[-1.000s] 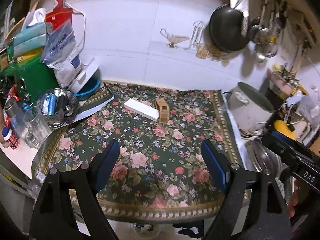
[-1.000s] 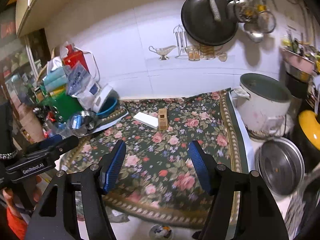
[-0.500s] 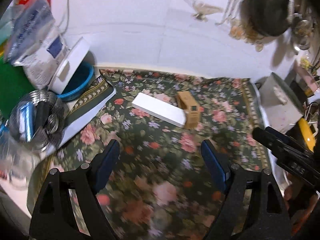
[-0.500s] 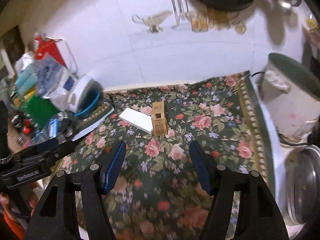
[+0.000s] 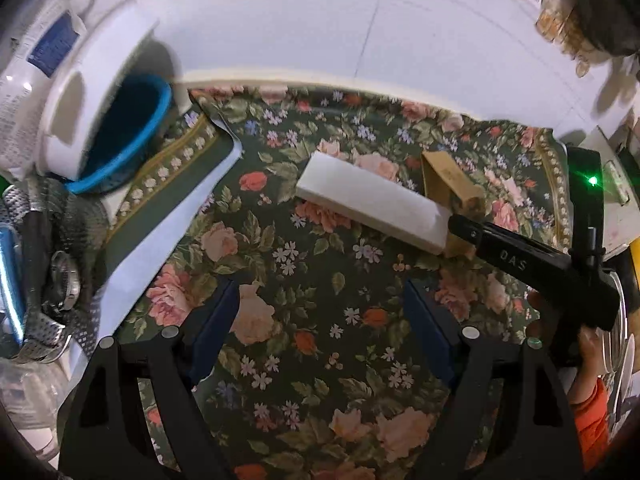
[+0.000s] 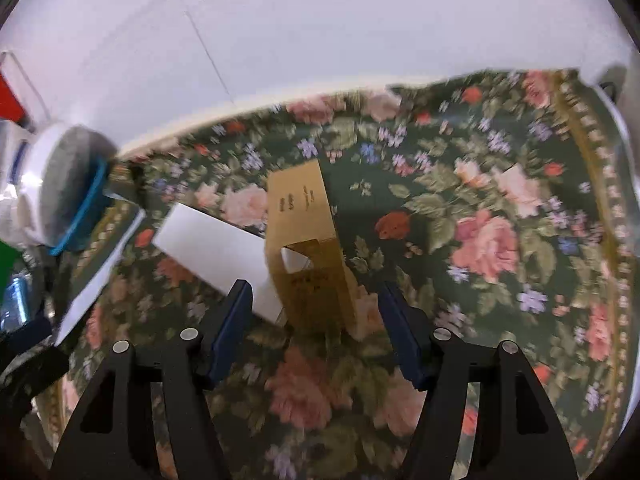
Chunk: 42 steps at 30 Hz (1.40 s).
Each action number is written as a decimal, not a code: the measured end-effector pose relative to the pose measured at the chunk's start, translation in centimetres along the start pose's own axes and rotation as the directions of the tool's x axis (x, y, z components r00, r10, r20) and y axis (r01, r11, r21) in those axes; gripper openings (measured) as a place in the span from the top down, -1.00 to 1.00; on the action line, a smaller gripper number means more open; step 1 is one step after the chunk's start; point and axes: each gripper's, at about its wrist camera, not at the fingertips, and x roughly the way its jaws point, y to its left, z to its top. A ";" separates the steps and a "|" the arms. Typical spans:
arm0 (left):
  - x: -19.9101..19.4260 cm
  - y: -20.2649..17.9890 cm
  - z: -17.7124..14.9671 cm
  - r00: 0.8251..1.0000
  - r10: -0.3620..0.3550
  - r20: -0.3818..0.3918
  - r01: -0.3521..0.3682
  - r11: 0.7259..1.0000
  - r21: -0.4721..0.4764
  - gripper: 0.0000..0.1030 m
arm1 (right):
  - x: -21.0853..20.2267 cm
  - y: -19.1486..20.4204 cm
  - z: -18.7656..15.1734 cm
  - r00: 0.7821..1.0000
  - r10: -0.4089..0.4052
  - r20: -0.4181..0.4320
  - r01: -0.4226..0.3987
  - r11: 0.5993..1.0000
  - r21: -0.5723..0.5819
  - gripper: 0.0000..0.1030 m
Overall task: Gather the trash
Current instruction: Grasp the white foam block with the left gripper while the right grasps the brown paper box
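Note:
A flat white box [image 5: 370,202] and a small brown cardboard box [image 5: 448,184] lie side by side on the floral tablecloth [image 5: 304,320]. In the right wrist view the brown box [image 6: 308,240] stands just ahead of my open right gripper [image 6: 316,312], its near end between the fingertips, with the white box [image 6: 218,248] to its left. My left gripper [image 5: 324,316] is open and empty, short of the white box. The right gripper's black finger [image 5: 520,264] reaches in beside the brown box.
A blue bowl [image 5: 124,136] with a white tilted lid [image 5: 92,100] sits at the back left, by a metal mesh basket [image 5: 48,264]. A white tiled wall [image 5: 320,20] runs behind. A white pot [image 5: 616,208] stands at the right.
Both grippers have moved forward and down toward the two boxes. The right gripper now has the brown box's near end between its open fingers.

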 end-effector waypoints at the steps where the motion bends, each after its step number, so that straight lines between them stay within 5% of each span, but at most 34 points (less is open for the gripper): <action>1: 0.4 -0.1 0.1 1.000 -0.001 -0.007 0.001 1.000 0.001 -0.60 | 0.5 -0.1 0.0 1.000 0.001 -0.008 -0.001 1.000 0.005 0.07; 2: 0.9 -0.3 0.2 1.000 -0.004 -0.016 0.004 1.000 0.000 -0.60 | 1.0 -0.2 -0.1 1.000 0.011 -0.020 -0.011 1.000 0.008 0.20; 6: 2.6 -1.4 0.9 1.000 -0.021 -0.019 0.020 0.998 -0.054 -0.60 | 0.3 -0.9 -0.6 1.000 0.021 0.007 -0.021 1.000 0.010 0.23; 16: 8.2 -7.5 4.4 0.999 0.027 -0.032 -0.033 0.980 -0.196 -0.61 | -6.2 -6.8 -3.4 0.989 -0.113 0.098 0.108 0.992 0.058 0.26; 27: 12.2 -8.9 4.8 0.953 0.296 -0.064 -0.299 0.881 -0.368 -0.61 | -10.2 -13.4 -6.7 0.979 -0.172 0.106 0.151 0.972 0.179 0.26; 33: 11.0 -7.2 2.9 0.961 0.273 -0.046 -0.272 0.903 -0.332 -0.54 | -11.4 -14.3 -7.4 0.976 -0.179 0.121 0.153 0.968 0.197 0.26; 38: 9.8 -6.6 0.7 0.957 0.288 -0.023 -0.286 0.931 -0.229 -0.10 | -11.9 -13.5 -7.4 0.977 -0.156 0.144 0.127 0.973 0.191 0.26; 42: 9.0 -6.5 -0.4 0.968 0.253 0.002 -0.249 0.955 -0.163 0.03 | -12.0 -12.7 -7.4 0.978 -0.142 0.150 0.115 0.977 0.178 0.26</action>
